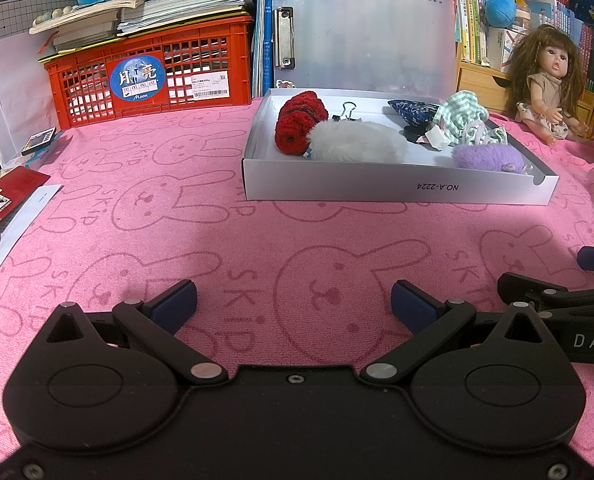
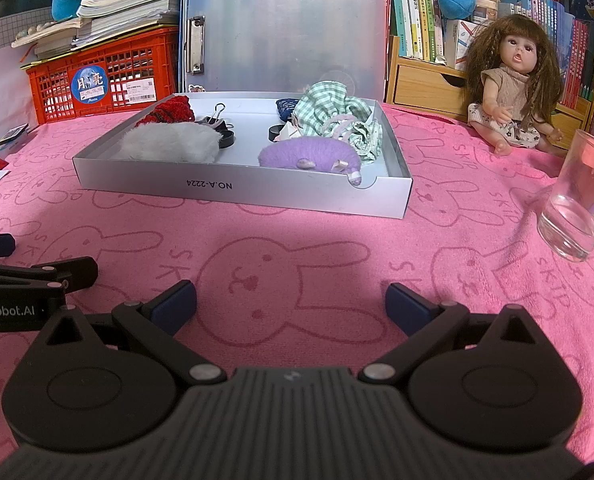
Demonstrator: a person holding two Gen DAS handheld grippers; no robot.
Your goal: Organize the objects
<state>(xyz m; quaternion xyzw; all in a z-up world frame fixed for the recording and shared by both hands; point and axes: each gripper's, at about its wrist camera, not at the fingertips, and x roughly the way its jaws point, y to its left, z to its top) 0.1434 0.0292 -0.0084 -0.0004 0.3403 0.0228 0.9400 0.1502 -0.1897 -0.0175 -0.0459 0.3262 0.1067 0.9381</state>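
A shallow white box [image 1: 377, 188] [image 2: 233, 190] sits on the pink rabbit-print cloth ahead of both grippers. Inside lie a red knitted piece [image 1: 297, 122] [image 2: 165, 112], a grey fluffy pouch [image 1: 357, 142] [image 2: 169, 144], a purple fluffy pouch [image 1: 487, 156] [image 2: 309, 154], a green checked cloth [image 1: 463, 114] [image 2: 333, 108], a dark blue patterned pouch [image 1: 413, 109] and a binder clip [image 1: 348, 110] [image 2: 218, 114]. My left gripper [image 1: 293, 306] is open and holds nothing, low over the cloth. My right gripper [image 2: 291, 304] is likewise open with nothing between its fingers, beside the left one.
A doll [image 1: 549, 80] [image 2: 509, 88] sits at the back right. A clear glass [image 2: 577, 200] stands right of the box. A red crate [image 1: 149, 76] [image 2: 101, 80] under stacked books is at the back left. A translucent clipboard [image 1: 361, 36] [image 2: 285, 36] leans behind the box. Cards and papers [image 1: 5, 200] lie at the left edge.
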